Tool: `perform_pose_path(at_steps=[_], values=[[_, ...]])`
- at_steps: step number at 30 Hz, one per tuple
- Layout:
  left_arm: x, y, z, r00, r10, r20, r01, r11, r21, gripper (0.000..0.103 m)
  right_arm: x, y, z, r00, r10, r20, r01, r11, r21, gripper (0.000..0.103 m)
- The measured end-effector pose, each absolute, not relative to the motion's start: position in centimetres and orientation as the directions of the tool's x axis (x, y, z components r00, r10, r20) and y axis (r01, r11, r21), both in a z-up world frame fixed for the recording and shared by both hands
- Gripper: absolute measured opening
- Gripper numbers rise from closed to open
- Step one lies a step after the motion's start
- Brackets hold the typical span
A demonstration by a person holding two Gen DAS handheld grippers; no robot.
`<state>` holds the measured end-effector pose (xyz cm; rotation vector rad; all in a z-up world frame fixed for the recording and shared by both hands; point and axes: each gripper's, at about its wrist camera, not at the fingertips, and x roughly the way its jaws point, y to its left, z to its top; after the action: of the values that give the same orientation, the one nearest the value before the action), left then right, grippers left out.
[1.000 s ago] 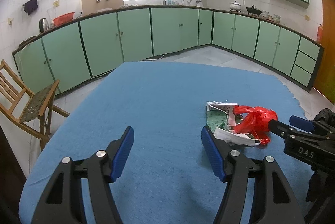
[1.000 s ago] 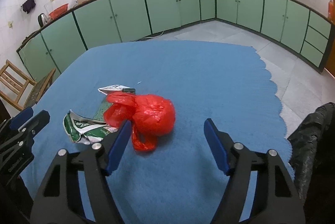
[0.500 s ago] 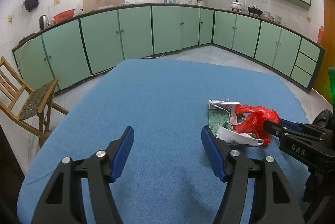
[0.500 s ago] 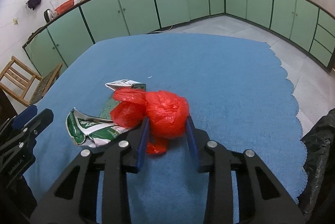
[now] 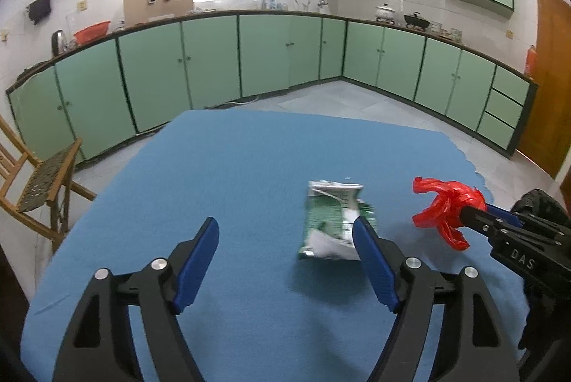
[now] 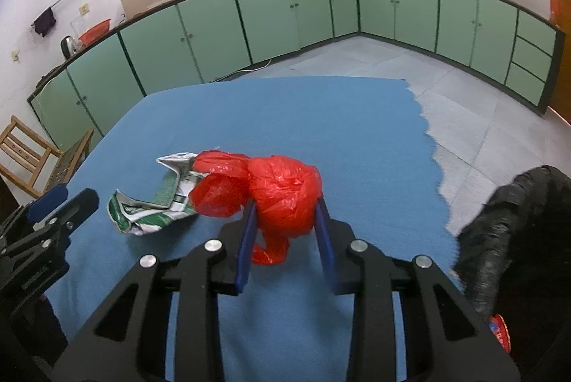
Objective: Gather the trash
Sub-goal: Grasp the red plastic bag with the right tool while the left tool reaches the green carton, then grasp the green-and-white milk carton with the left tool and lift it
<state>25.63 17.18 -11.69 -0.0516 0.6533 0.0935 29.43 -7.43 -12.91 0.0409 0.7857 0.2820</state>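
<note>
Right tongs (image 6: 285, 221): blue pads clamped on the knotted red plastic bag (image 6: 282, 196), gripping its rounded body from both sides. The left wrist view shows the bag (image 5: 446, 207) clear of the blue cloth-covered worktop (image 5: 232, 175), with loose ends sticking out. Judged light, soft and crushable; thin film looks slippery, so the bunched body or the knot is the sound place to pinch, not the trailing ends, which would likely slide or tear.

Left tongs (image 5: 285, 257): spread wide, empty, low over the worktop.

Just beyond the left tongs' right pad: crumpled green-and-white foil wrapper (image 5: 335, 225), lying flat-ish on the cloth, near the bag. Probably feather-light and springy with slick faces; a folded edge or the crumpled ridge gives better purchase than a flat panel.

Right edge, beside the worktop: black plastic sack (image 6: 514, 232), presumably the trash bag.
</note>
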Motion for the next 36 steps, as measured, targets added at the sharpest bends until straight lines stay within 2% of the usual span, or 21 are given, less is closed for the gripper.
perform_pose_path(at_steps=[12,19,21,23,26,29,31,36], values=[[28.6,15.7,-14.5,0.715,0.078,-0.695,-0.101,0.995,0.008,0.078,28.9,-9.3,-13.6,0.664,0.254,-0.704,-0.211,0.966,0.15,0.03],[28.3,15.9,-16.1,0.672,0.049,-0.739,-0.102,0.994,-0.026,0.077,28.9,-9.4,-13.7,0.661,0.263,-0.703,-0.224,0.963,0.149,0.03],[28.4,16.2,-16.0,0.674,0.028,-0.738,-0.101,0.993,-0.054,0.071,28.9,-9.4,-13.7,0.659,0.262,-0.705,-0.222,0.963,0.15,0.031],[28.5,16.2,-16.1,0.668,0.004,-0.744,-0.091,0.993,-0.077,0.048,28.9,-9.5,-13.8,0.659,0.26,-0.706,-0.22,0.964,0.151,0.031],[28.6,15.9,-16.0,0.67,-0.003,-0.742,-0.083,0.993,-0.079,0.026,28.8,-9.6,-13.8,0.659,0.259,-0.706,-0.218,0.964,0.151,0.031],[28.3,15.5,-15.7,0.681,-0.015,-0.732,-0.06,0.995,-0.076,0.015,28.8,-9.6,-13.8,0.658,0.261,-0.706,-0.22,0.964,0.151,0.031],[28.2,15.3,-15.4,0.692,-0.01,-0.722,-0.053,0.996,-0.065,0.011,28.8,-9.6,-13.8,0.658,0.262,-0.706,-0.222,0.963,0.151,0.031],[27.9,15.4,-15.0,0.695,-0.024,-0.719,-0.056,0.995,-0.087,0.009,28.9,-9.8,-13.8,0.659,0.263,-0.705,-0.219,0.963,0.154,0.031]])
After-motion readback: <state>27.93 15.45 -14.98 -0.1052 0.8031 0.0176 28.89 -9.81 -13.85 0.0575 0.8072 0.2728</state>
